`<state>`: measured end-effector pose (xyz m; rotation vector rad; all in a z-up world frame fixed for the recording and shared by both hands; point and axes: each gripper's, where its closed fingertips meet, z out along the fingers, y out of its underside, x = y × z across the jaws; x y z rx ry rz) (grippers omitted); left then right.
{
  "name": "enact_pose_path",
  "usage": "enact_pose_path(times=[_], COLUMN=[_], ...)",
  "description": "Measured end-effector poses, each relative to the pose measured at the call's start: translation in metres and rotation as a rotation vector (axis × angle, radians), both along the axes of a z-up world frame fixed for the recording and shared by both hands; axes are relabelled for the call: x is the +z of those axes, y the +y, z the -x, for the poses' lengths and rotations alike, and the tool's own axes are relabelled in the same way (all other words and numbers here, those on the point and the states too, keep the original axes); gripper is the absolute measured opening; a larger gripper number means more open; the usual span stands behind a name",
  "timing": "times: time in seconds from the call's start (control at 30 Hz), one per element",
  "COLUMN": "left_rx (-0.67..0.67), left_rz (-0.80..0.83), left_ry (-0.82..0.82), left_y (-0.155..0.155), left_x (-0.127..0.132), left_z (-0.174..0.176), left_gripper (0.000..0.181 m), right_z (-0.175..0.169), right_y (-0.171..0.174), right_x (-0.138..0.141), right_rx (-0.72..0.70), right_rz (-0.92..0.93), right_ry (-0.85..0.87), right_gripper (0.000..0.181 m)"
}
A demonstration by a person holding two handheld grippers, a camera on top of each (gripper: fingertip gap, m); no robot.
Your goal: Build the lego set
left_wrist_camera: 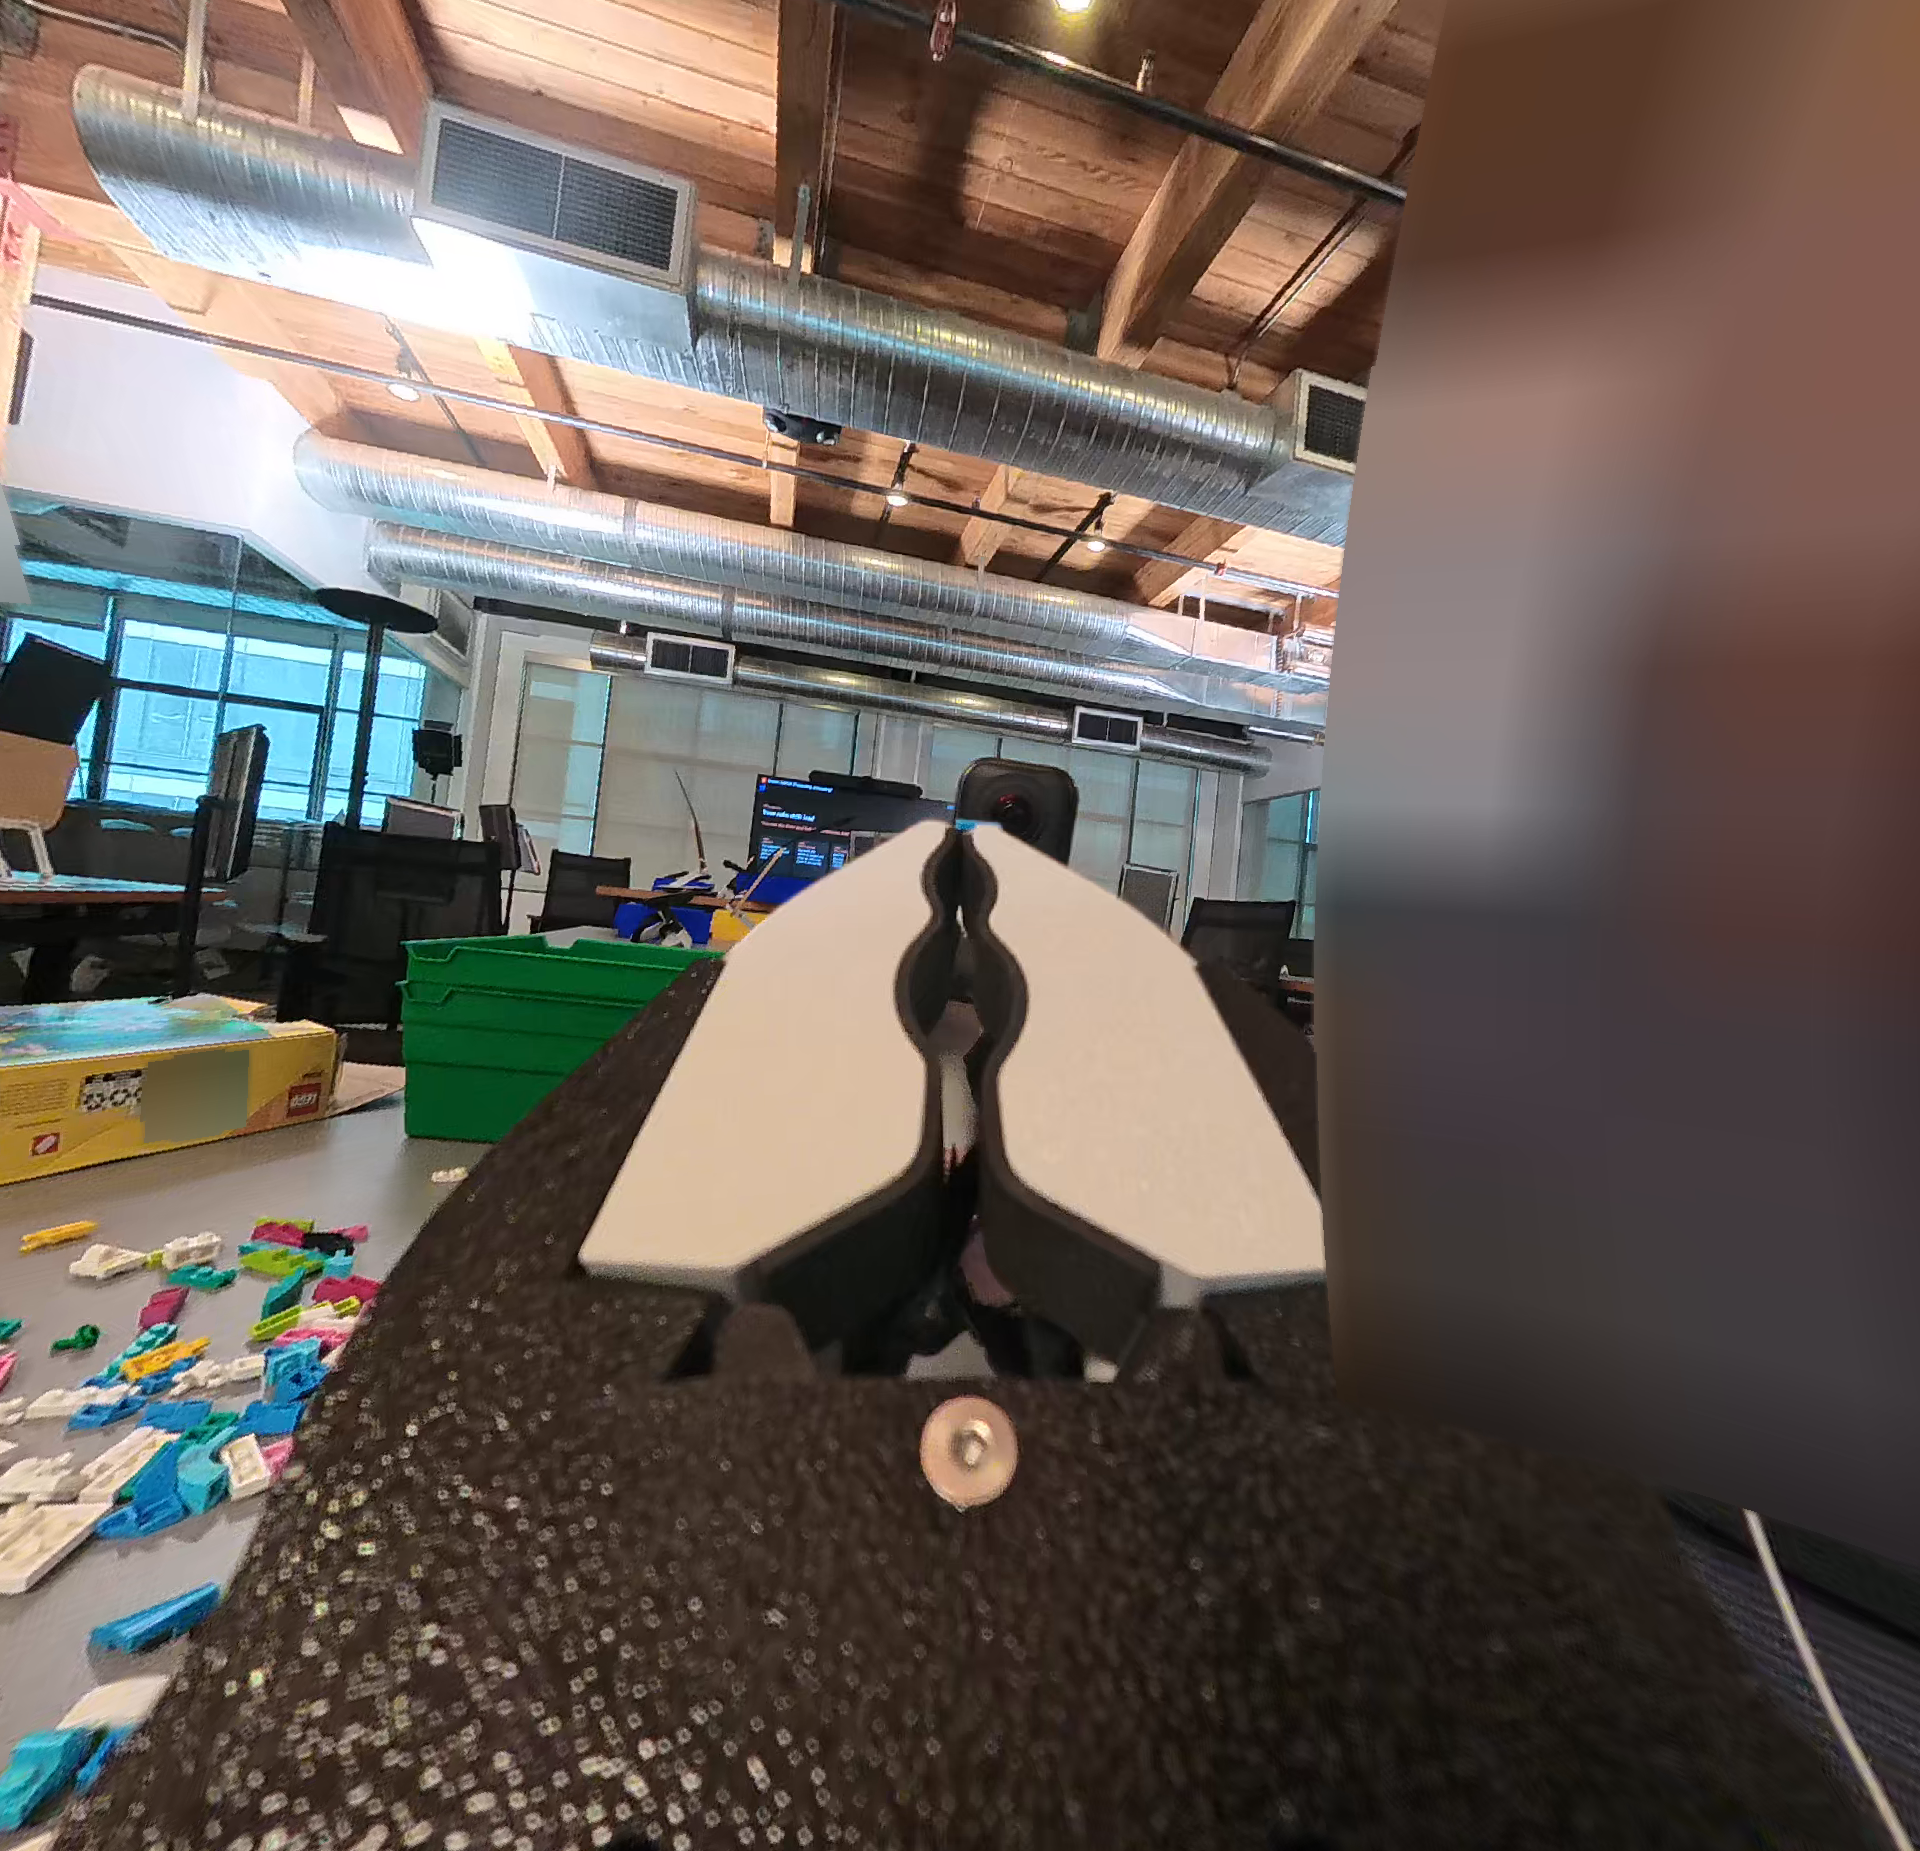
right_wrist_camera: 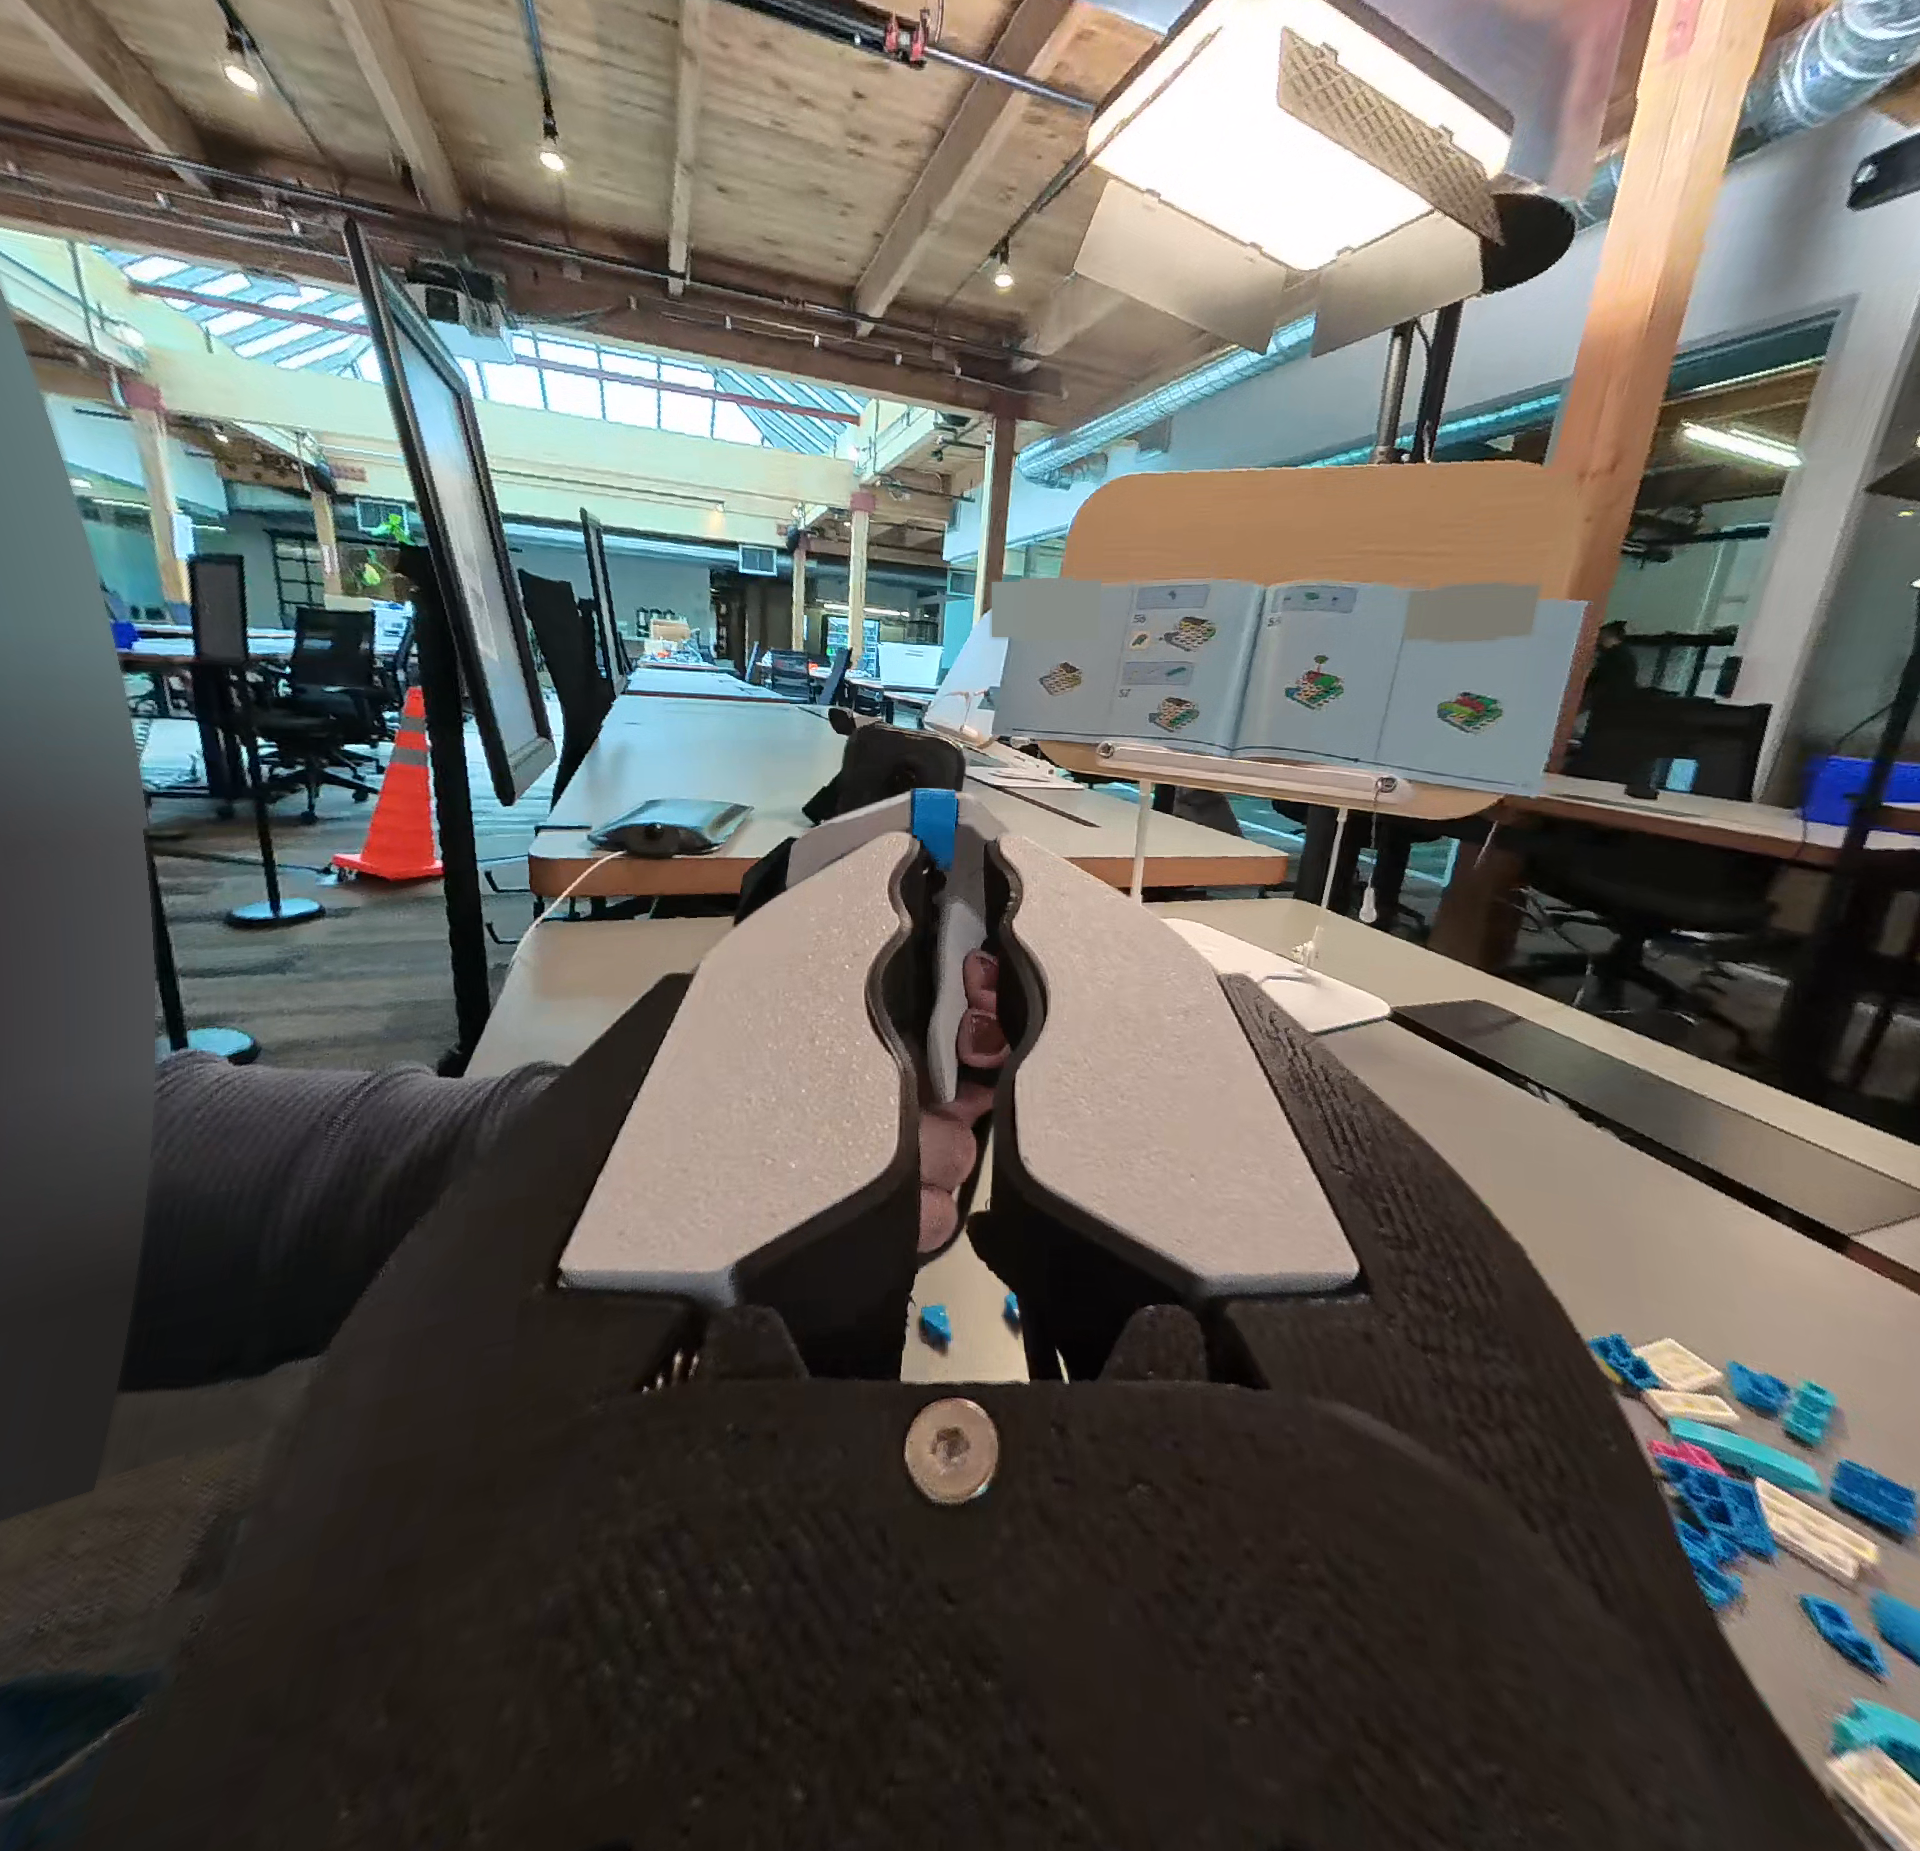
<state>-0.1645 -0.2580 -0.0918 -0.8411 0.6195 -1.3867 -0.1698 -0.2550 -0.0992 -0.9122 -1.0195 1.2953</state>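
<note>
My left gripper (left_wrist_camera: 961,837) is raised above the table with its white fingers closed together. My right gripper (right_wrist_camera: 951,851) faces it tip to tip, jaws a narrow gap apart. A small blue piece (right_wrist_camera: 932,827) stands at the tip of the left gripper (right_wrist_camera: 852,819), just beyond the right jaws, and seems pinched by the left fingers. It is hidden in the left wrist view, where the right gripper's camera (left_wrist_camera: 1013,809) shows behind the tips. Loose pieces lie on the table in blue, white, pink and green (left_wrist_camera: 187,1354) (right_wrist_camera: 1756,1479).
An open instruction booklet (right_wrist_camera: 1278,669) stands on a holder at the back right. A yellow set box (left_wrist_camera: 156,1084) and stacked green bins (left_wrist_camera: 520,1022) sit at the table's far left. A person's grey sleeve (right_wrist_camera: 312,1209) is at the left. Only a small space, under 4 cm, lies between the two pairs of fingers.
</note>
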Motion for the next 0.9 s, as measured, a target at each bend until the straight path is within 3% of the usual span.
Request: enact_pose_path(times=[0.27,0.53,0.7,0.8,0.9], left_rx=[0.082,0.081,0.137,0.228,0.316], left_rz=[0.011,0.057,0.134,0.221,0.352], left_ry=[0.077,0.125,0.236,0.338,0.548], left_y=[0.009,0.015,0.023,0.027,0.021], left_x=[-0.01,-0.019,-0.031,-0.039,-0.061], left_z=[-0.001,-0.006,-0.006,0.009,0.025], left_gripper=[0.0,0.0,0.0,0.014,0.031], right_z=[0.0,0.0,-0.001,-0.003,-0.003], right_y=[0.004,0.01,0.017,0.025,0.028], right_x=[-0.006,-0.01,-0.022,-0.04,-0.068], right_rx=[0.013,0.053,0.025,-0.007,-0.011], right_rz=[-0.011,0.03,-0.027,-0.119,-0.267], right_ry=[-0.029,-0.083,-0.167,-0.297,-0.471], right_gripper=[0.008,0.005,0.005,0.006,0.006])
